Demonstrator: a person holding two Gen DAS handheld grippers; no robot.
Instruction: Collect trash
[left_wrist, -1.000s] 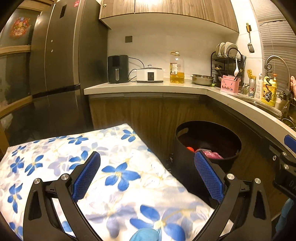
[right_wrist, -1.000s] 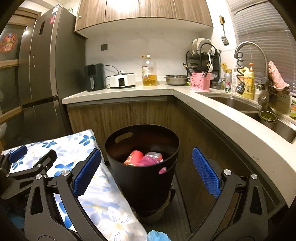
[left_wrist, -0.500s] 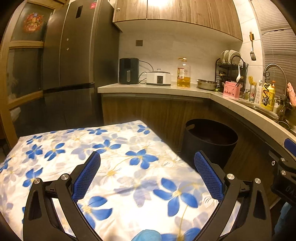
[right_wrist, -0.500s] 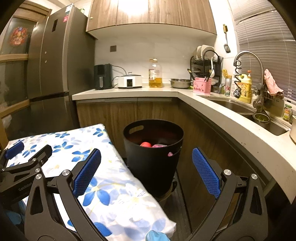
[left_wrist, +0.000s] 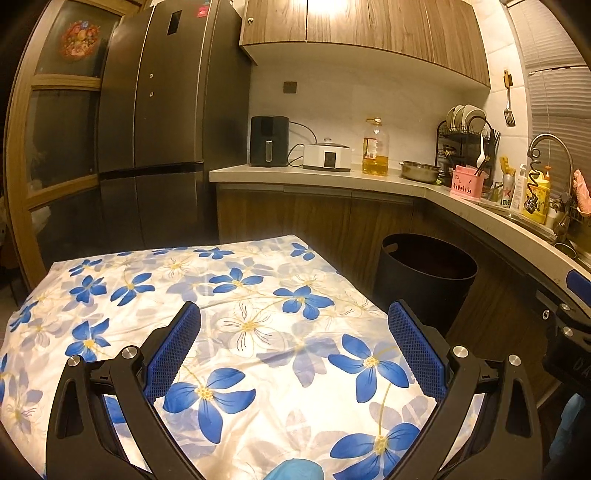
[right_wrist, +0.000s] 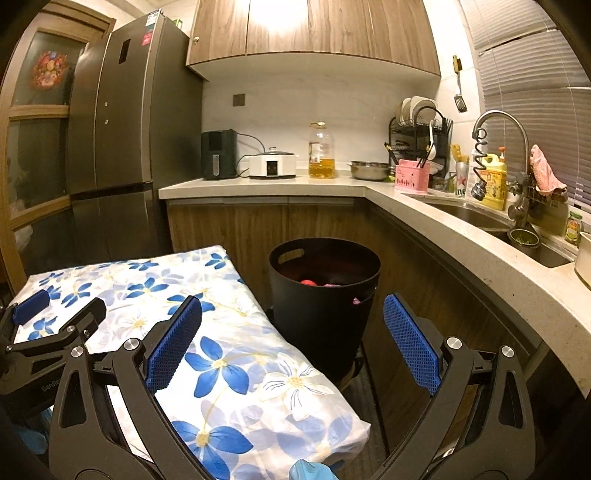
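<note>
A black round trash bin (right_wrist: 325, 295) stands on the floor by the wooden cabinets, right of a table with a blue-flower cloth (right_wrist: 155, 291). Red and pink trash (right_wrist: 310, 282) shows just under its rim. In the left wrist view the bin (left_wrist: 424, 273) is at the right and its inside is dark. My left gripper (left_wrist: 293, 339) is open and empty above the cloth. My right gripper (right_wrist: 291, 325) is open and empty, back from the bin, over the table's right edge. No loose trash shows on the cloth.
A grey countertop (right_wrist: 461, 236) curves along the right with a sink, faucet (right_wrist: 498, 122), dish rack, pink caddy (right_wrist: 412, 177), oil bottle and cookers. A tall dark fridge (right_wrist: 118, 147) stands at the left. The left gripper's finger (right_wrist: 55, 321) shows low left in the right wrist view.
Both grippers have pulled back and up from the bin, so it looks smaller and farther. More of the flowered cloth is in view. Both stay open and empty.
</note>
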